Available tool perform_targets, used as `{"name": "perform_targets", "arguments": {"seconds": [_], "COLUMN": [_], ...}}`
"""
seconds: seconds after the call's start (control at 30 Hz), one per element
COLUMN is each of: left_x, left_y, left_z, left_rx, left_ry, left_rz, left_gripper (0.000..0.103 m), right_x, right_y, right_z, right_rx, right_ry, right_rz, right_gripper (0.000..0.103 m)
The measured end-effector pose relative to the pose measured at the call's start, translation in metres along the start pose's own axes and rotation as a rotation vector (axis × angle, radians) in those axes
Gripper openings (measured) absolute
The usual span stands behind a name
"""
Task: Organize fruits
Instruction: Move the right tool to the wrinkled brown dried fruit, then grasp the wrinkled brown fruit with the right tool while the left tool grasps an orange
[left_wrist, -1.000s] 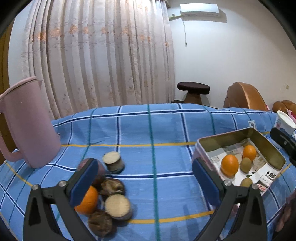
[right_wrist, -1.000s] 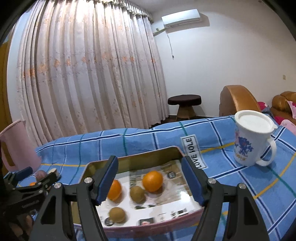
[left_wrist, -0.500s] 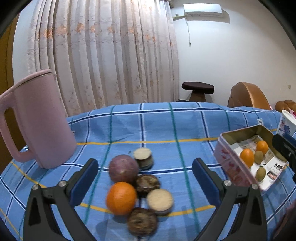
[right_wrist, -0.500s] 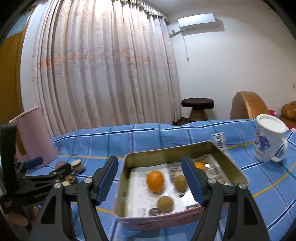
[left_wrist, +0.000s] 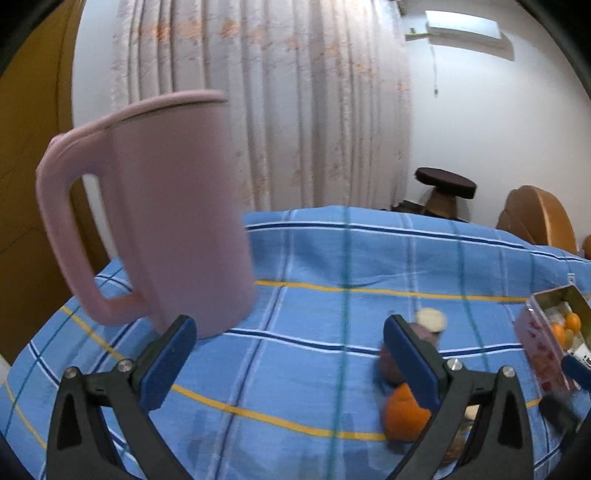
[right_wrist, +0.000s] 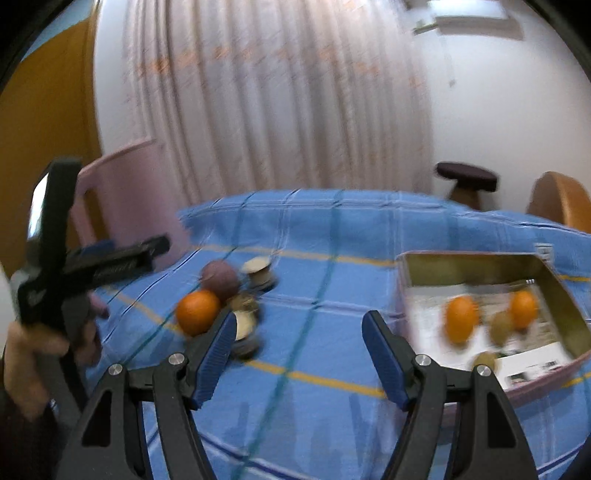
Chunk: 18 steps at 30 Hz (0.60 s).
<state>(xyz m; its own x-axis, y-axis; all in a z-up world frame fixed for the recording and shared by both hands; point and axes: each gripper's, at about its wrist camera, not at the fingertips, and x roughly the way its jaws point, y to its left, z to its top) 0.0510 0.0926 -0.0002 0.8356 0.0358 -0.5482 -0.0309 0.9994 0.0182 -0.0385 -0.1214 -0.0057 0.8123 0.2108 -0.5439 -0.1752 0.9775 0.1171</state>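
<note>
In the metal tin (right_wrist: 554, 284) on the blue checked cloth (right_wrist: 325, 236) we see two oranges (right_wrist: 460, 321) and two brownish kiwis (right_wrist: 500, 326) on printed paper. We hold the left gripper (left_wrist: 288, 363) and right gripper (right_wrist: 299, 354) apart, empty. A loose orange (right_wrist: 197, 312), a round purple fruit (right_wrist: 219, 280) and stubby cylinders lie beside the smooth pink jug (left_wrist: 166, 214).

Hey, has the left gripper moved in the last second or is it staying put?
Yes. The left gripper has swung left: the pink pitcher now fills the view's middle, and the loose orange sits behind its right finger.
</note>
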Motion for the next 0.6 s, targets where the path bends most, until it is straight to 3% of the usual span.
{"name": "perform_targets", "arguments": {"seconds": [0.03,0.3,0.6], "left_x": [0.002,0.003,0.004], "left_y": [0.004,0.015,0.014], "left_z": [0.000,-0.002,0.002], "left_rx": [-0.004,0.015,0.019], "left_ry": [0.007,0.039,0.050], "left_rz": [0.009,0.001,-0.024], "left_gripper": [0.103,0.103,0.103], "right_x": [0.006,0.051,0.080], "right_y": [0.009,0.051,0.080], "right_z": [-0.002,-0.013,-0.011], "right_rx": [-0.017,-0.049,-0.165], "right_ry": [0.038,0.265,0.325], "right_rz": [0.036,0.133,0.064], "right_gripper": [0.055,0.054,0.051]}}
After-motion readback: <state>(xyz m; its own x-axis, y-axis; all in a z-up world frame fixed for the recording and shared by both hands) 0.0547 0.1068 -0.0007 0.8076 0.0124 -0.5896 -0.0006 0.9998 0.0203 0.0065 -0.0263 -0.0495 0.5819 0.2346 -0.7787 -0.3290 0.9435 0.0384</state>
